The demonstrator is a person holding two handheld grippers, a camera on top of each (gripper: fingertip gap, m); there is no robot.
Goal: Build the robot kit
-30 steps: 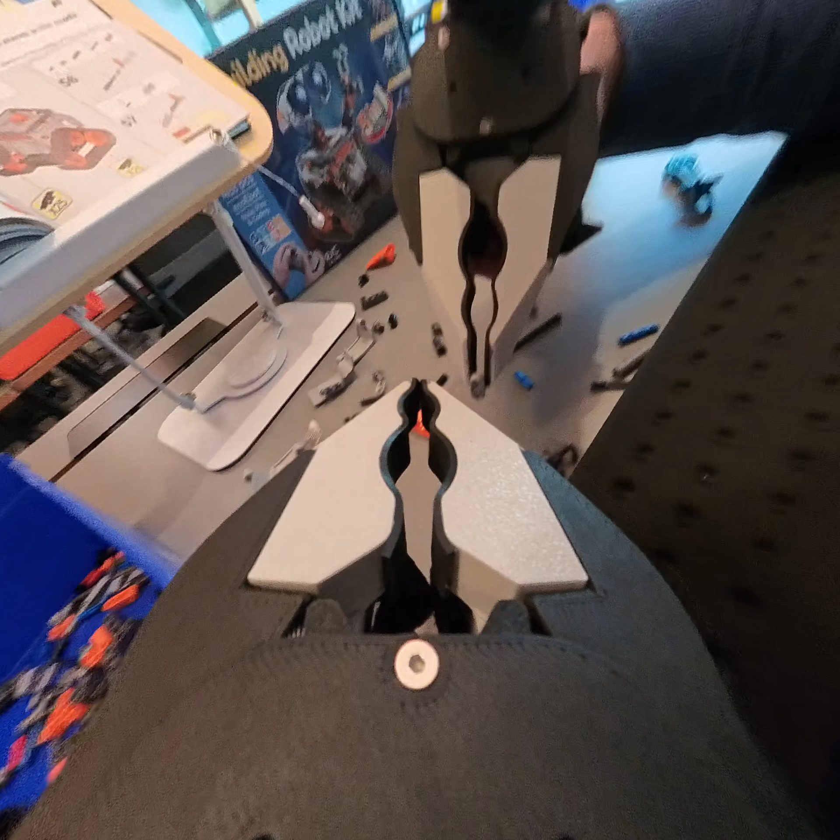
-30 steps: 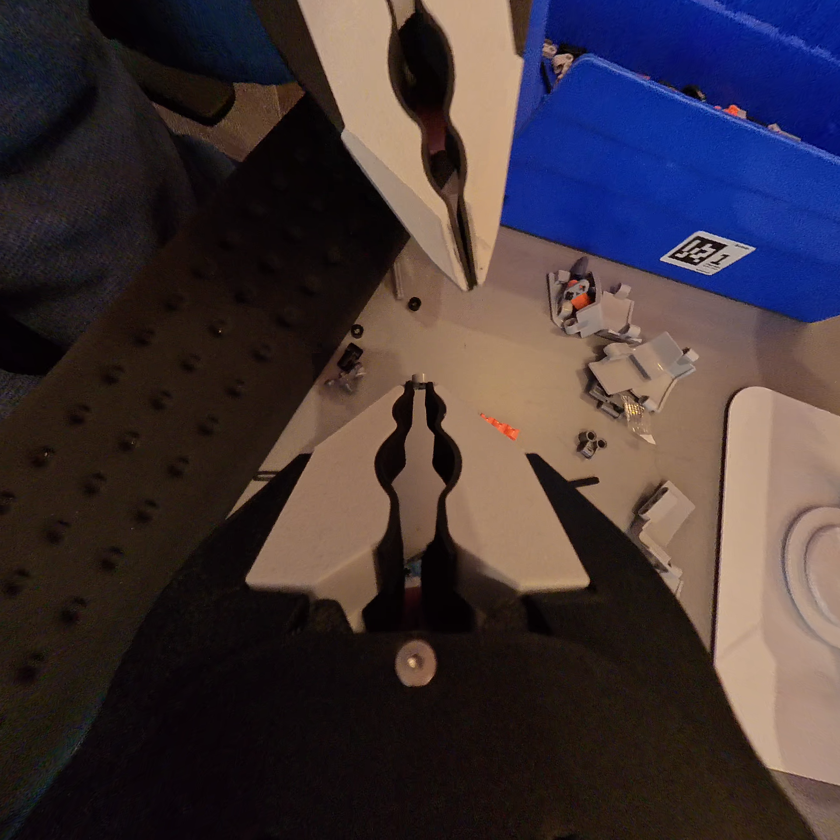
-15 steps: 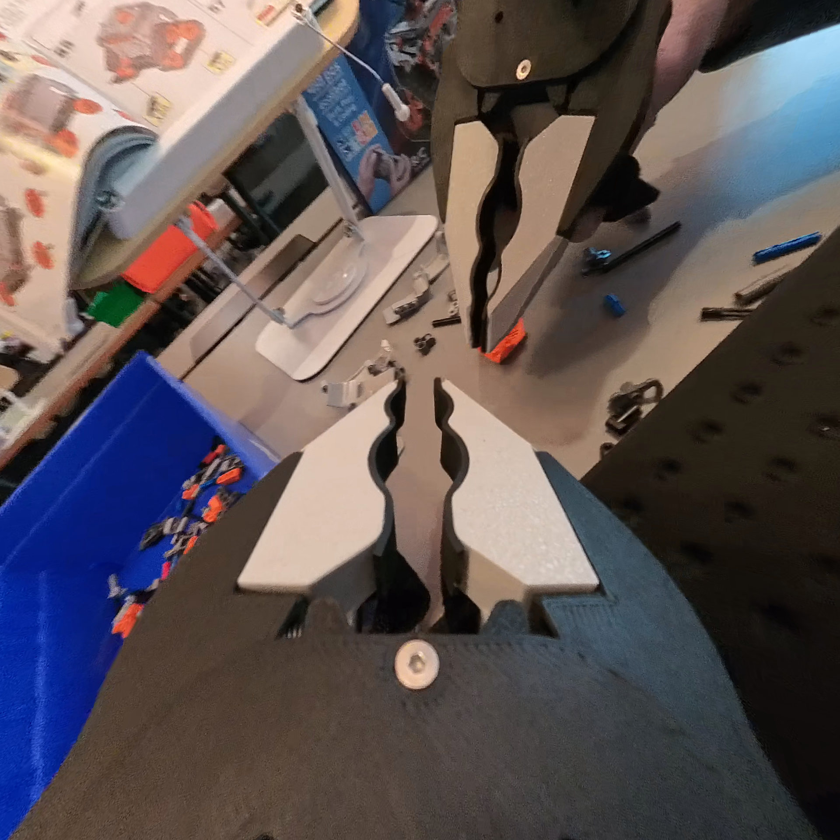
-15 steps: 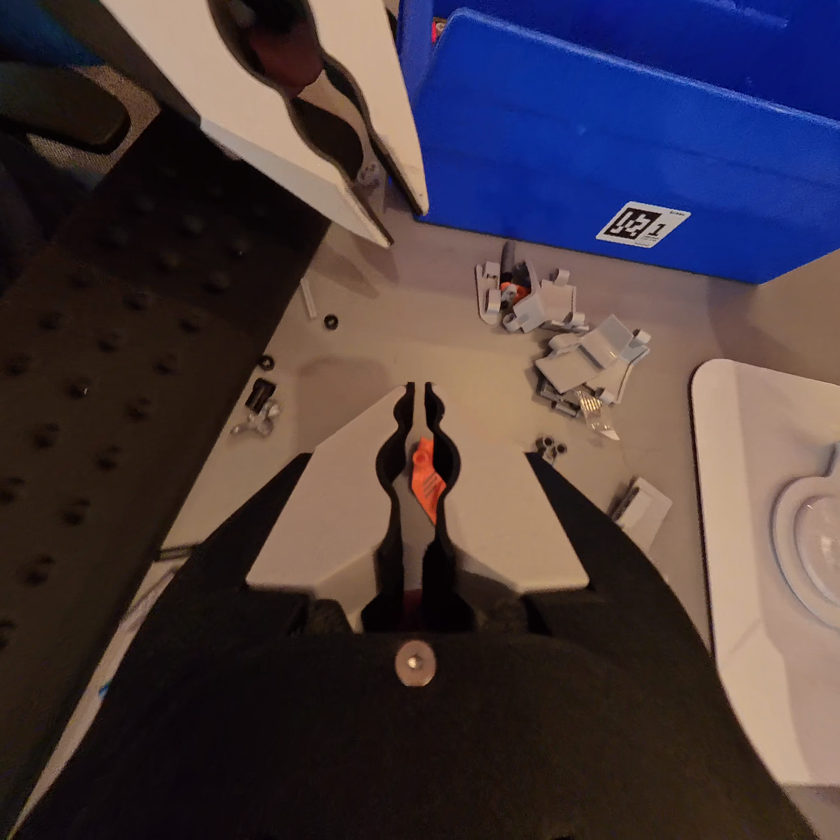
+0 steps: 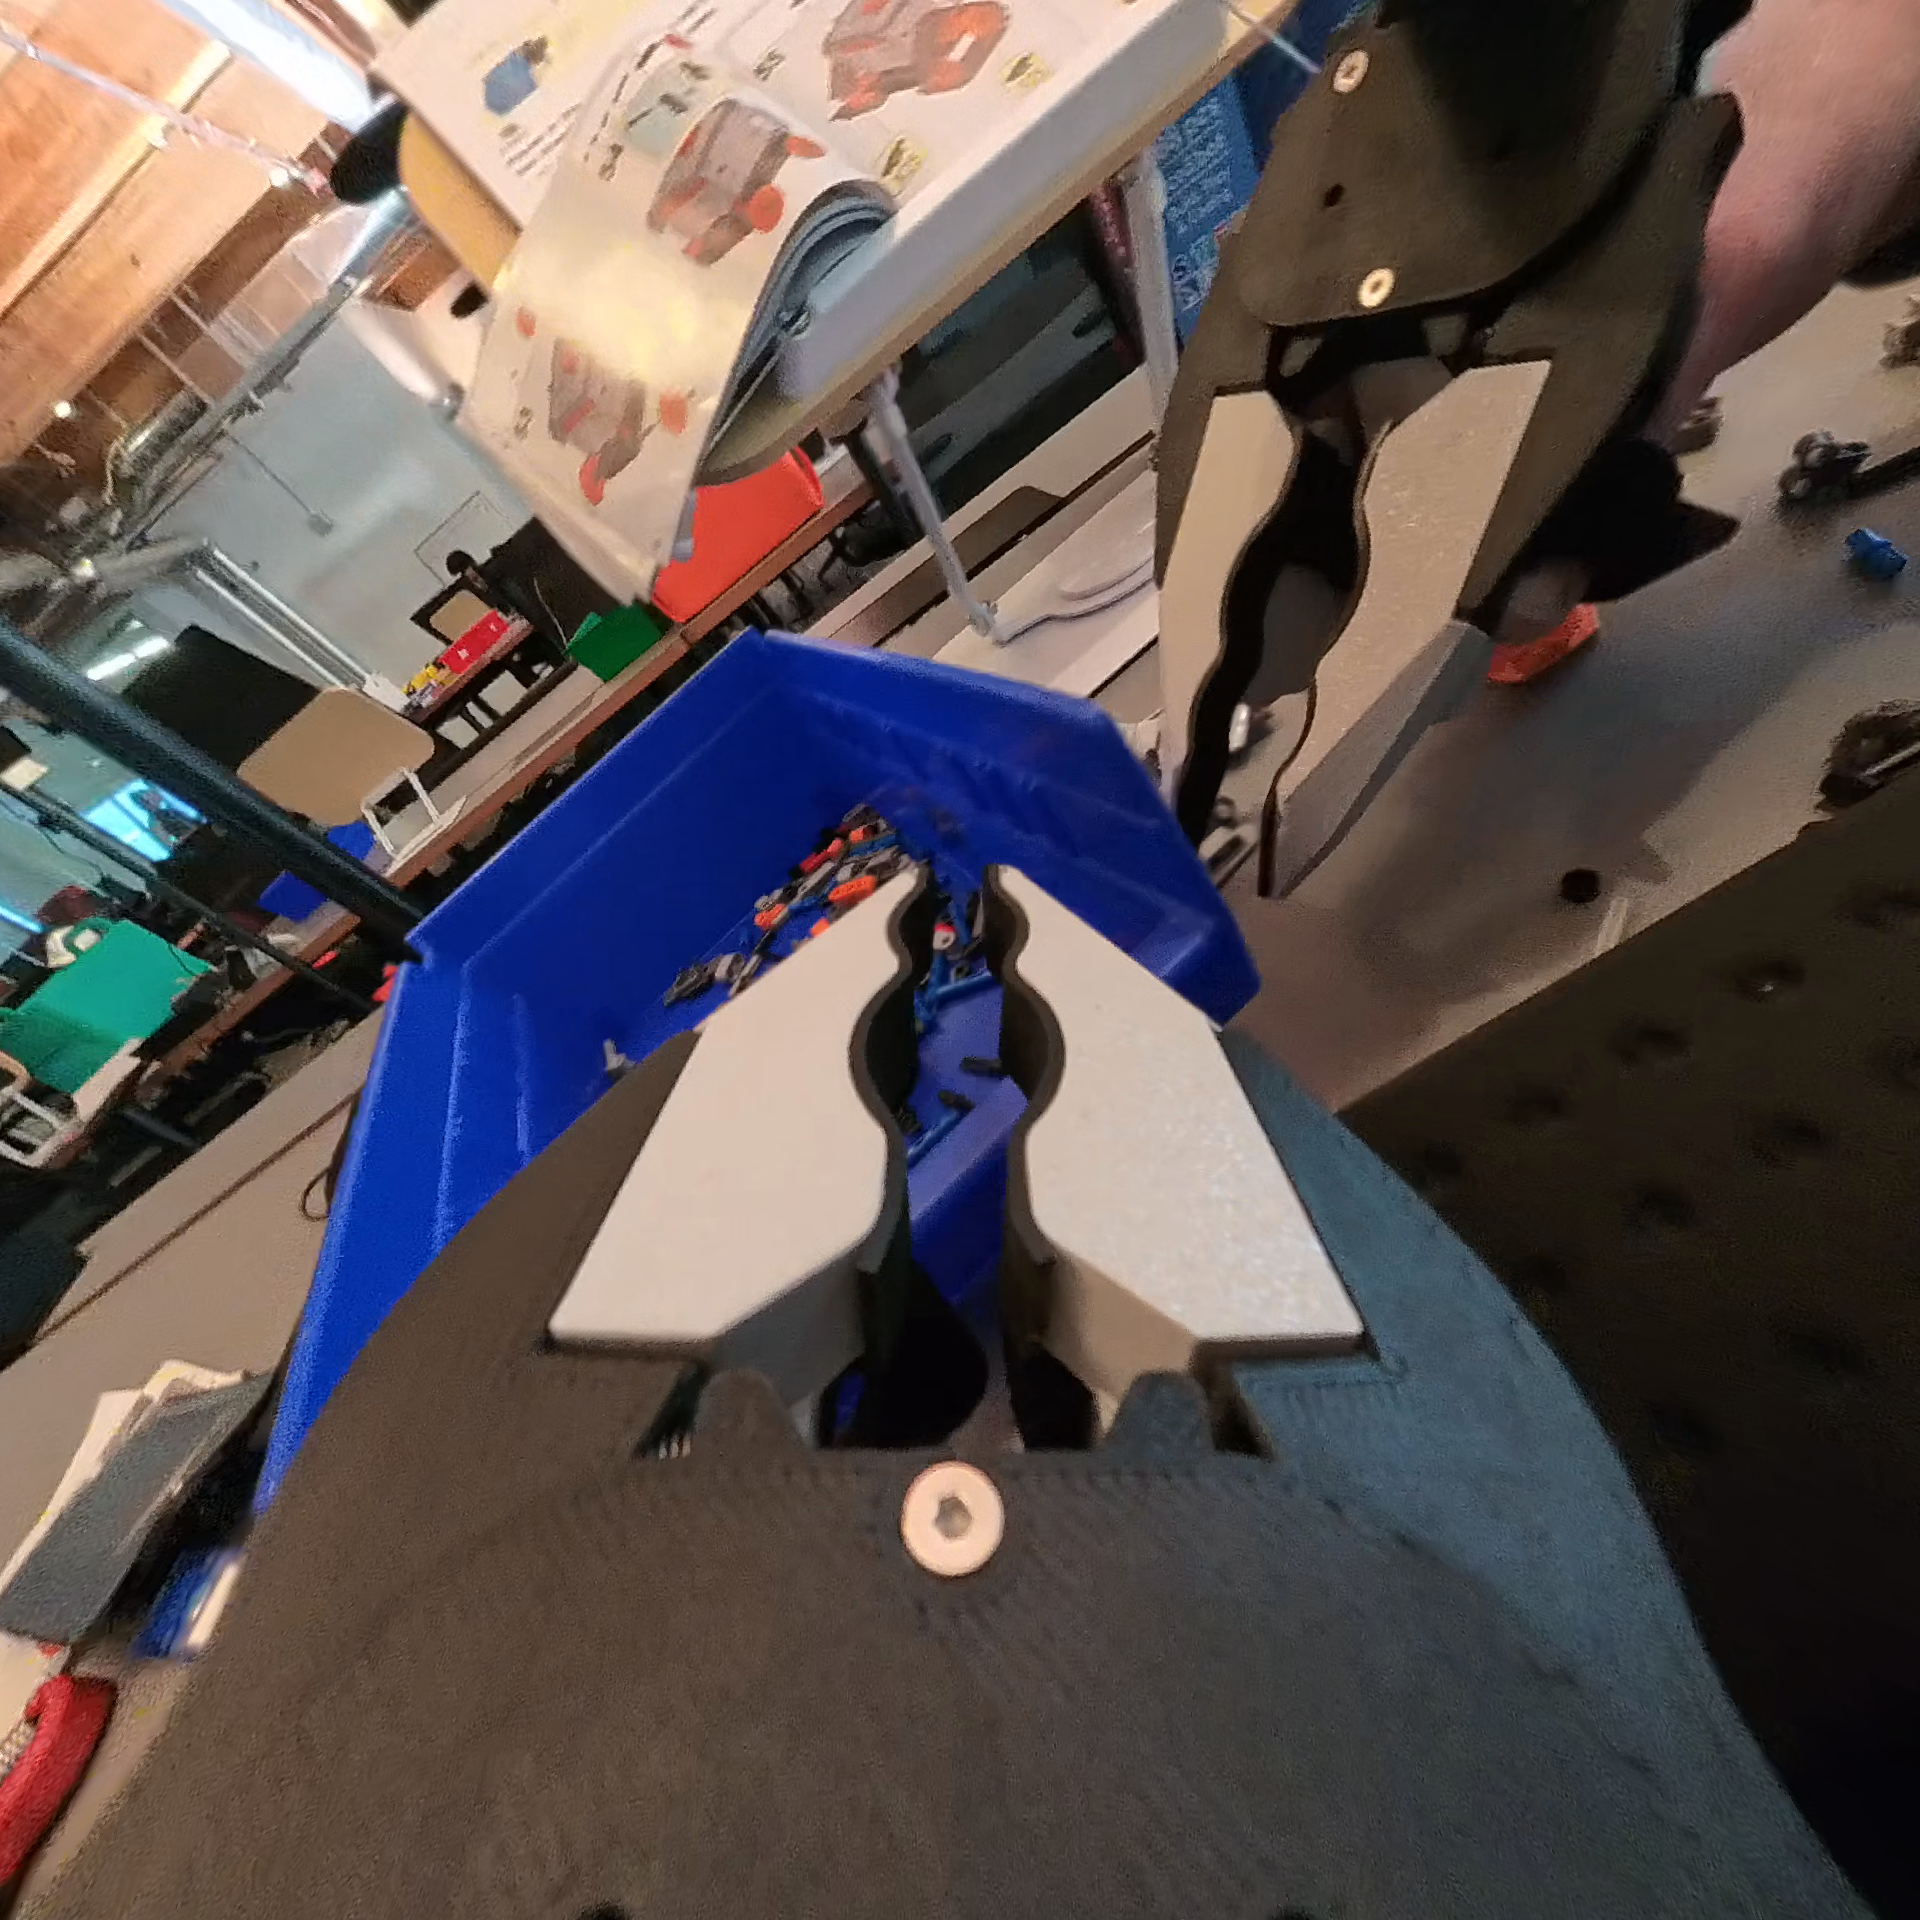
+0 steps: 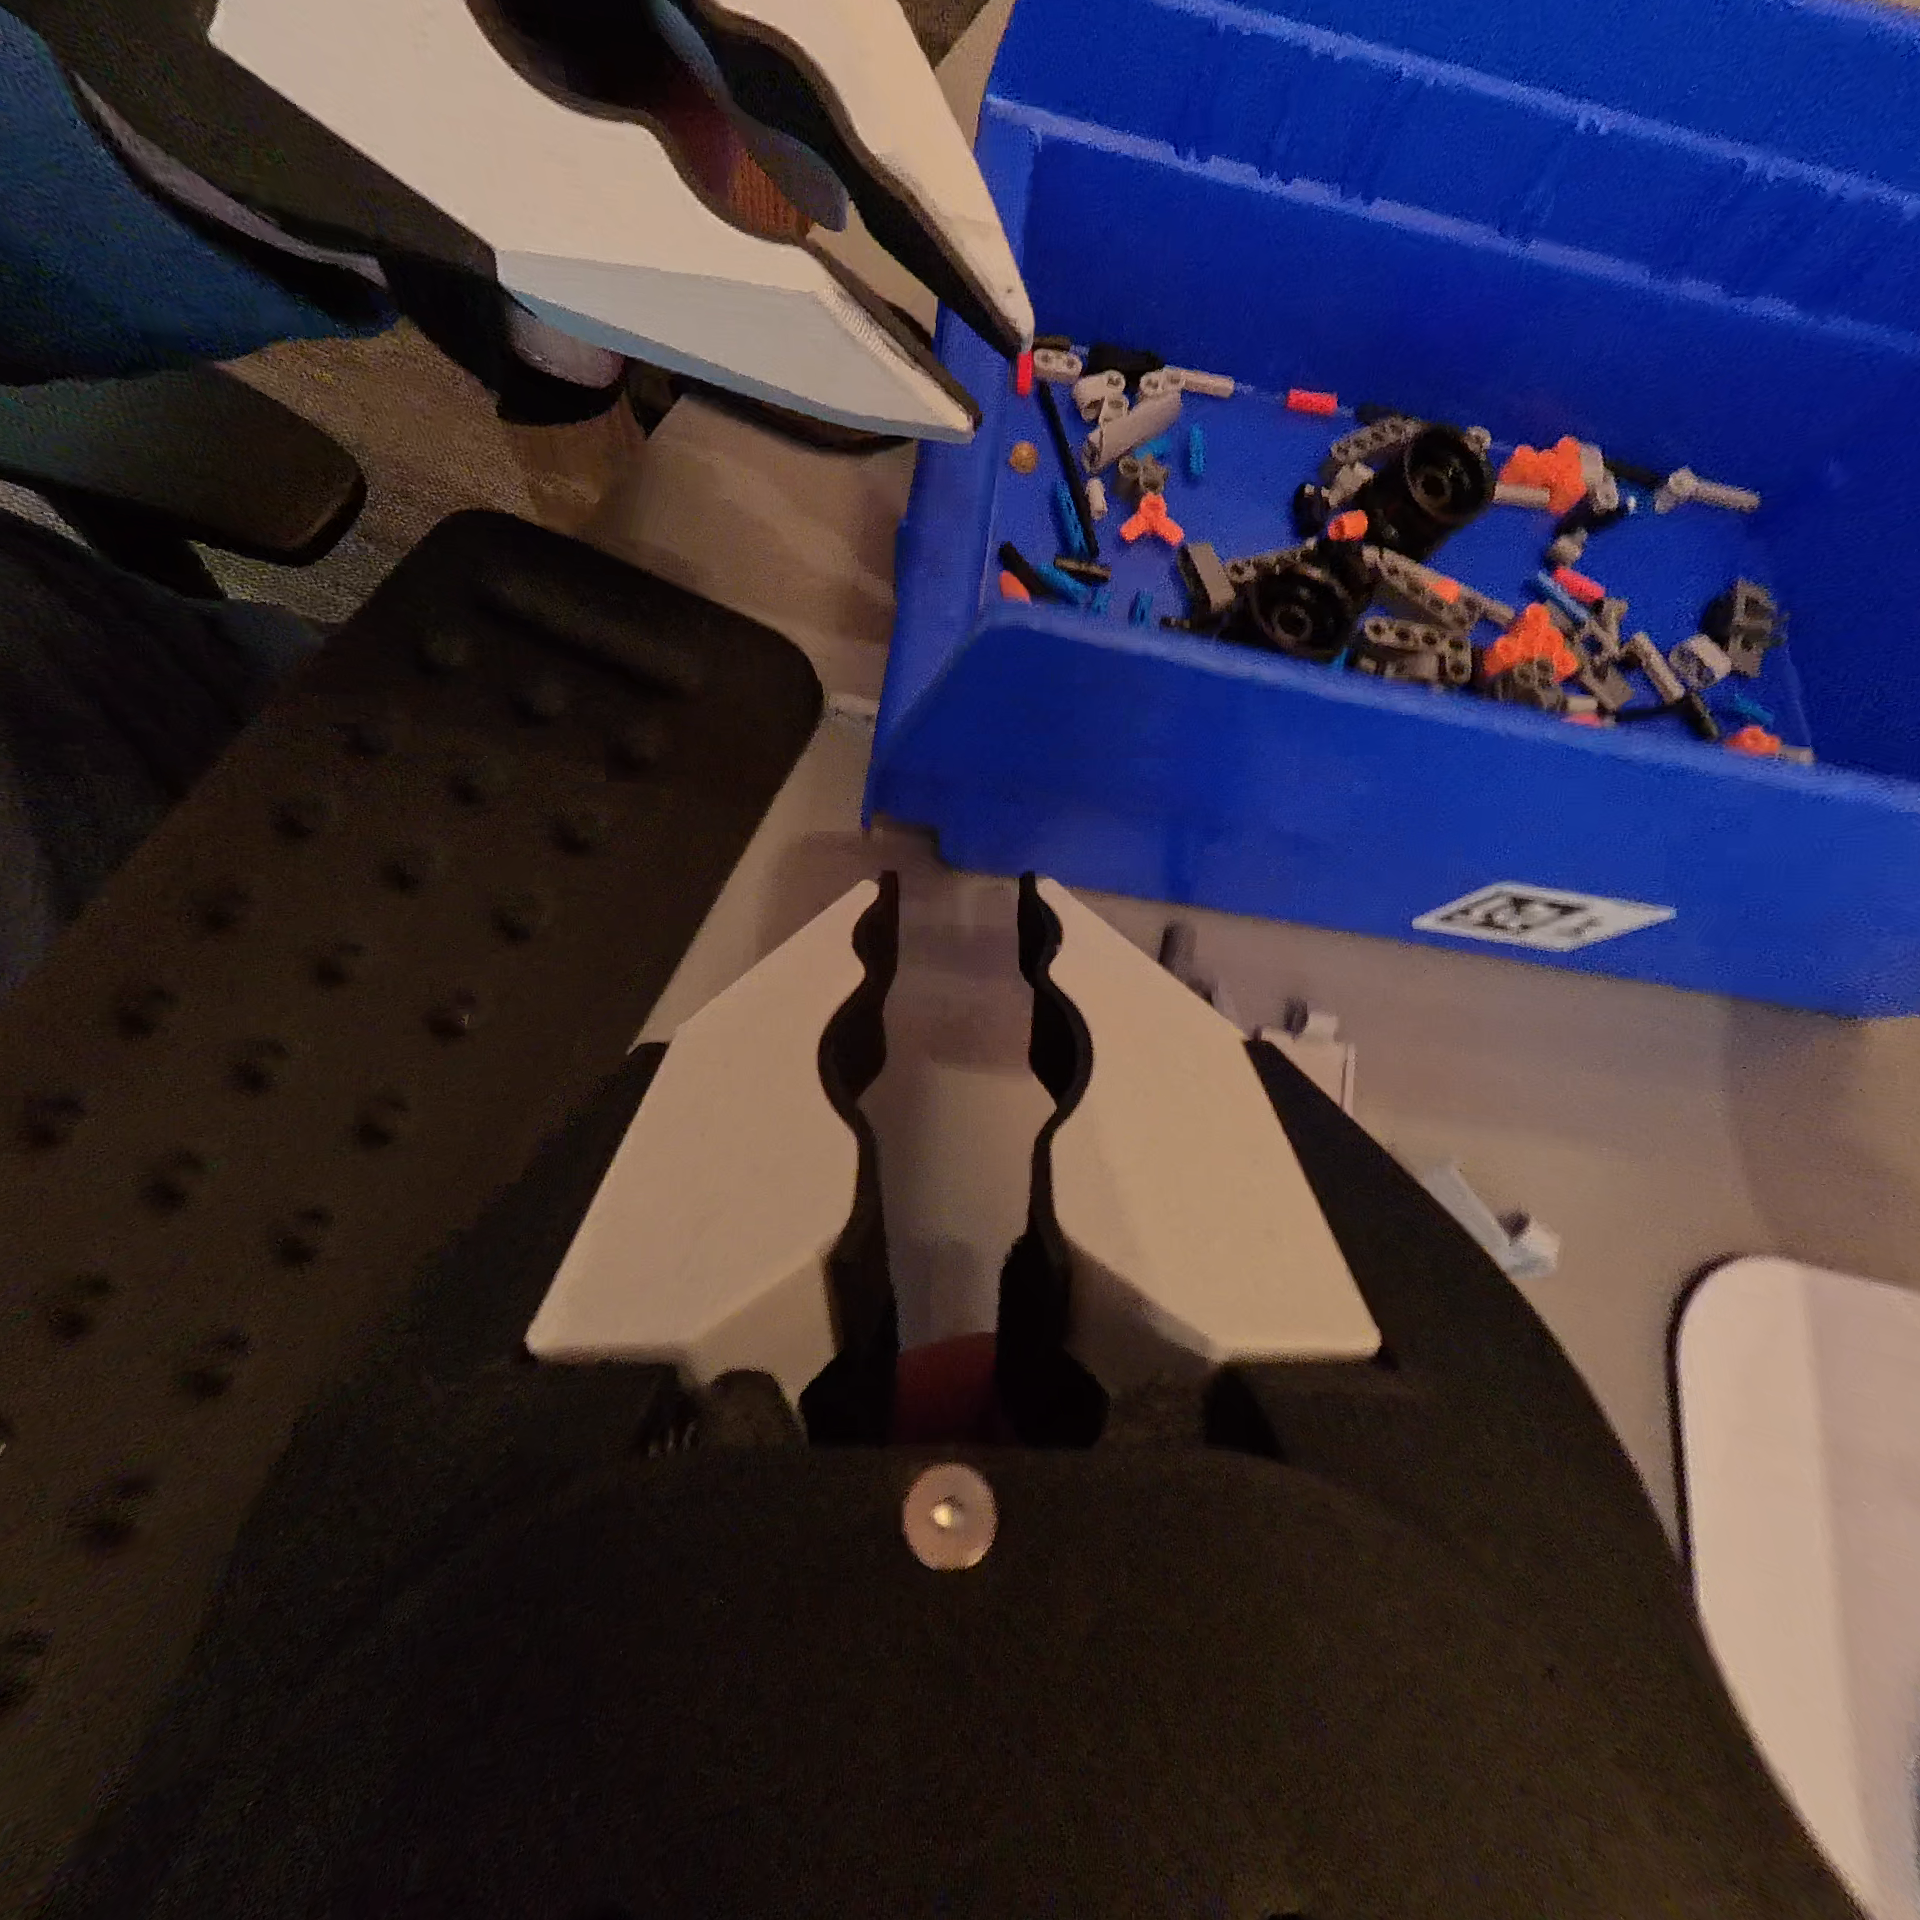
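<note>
A blue bin [image 5: 935, 717] holds several small grey, black and orange building parts [image 6: 1403, 582]. My left gripper [image 5: 956, 883] is open and empty, with its tips over the bin's inside. In the right wrist view it [image 6: 997, 379] hangs over the bin's left end. My right gripper [image 6: 956, 883] is open and empty, low over the grey table just in front of the bin's front wall [image 6: 1247, 810]. In the left wrist view it [image 5: 1236, 852] stands right of the bin. A small orange part [image 5: 1538, 649] lies on the table behind it.
A black perforated board [image 6: 312, 935] lies along the table beside both grippers. An open instruction booklet [image 5: 779, 156] sits on a raised stand, whose white base [image 6: 1808, 1507] is at the right. Loose grey parts [image 6: 1496, 1226] lie near the bin. A hand [image 5: 1808, 156] holds the right gripper. The left gripper's tips are roughly 8 centimetres from the right gripper's.
My left gripper has swung left from the table to over the blue bin. My right gripper has opened wider and moved toward the bin, leaving the orange part on the table.
</note>
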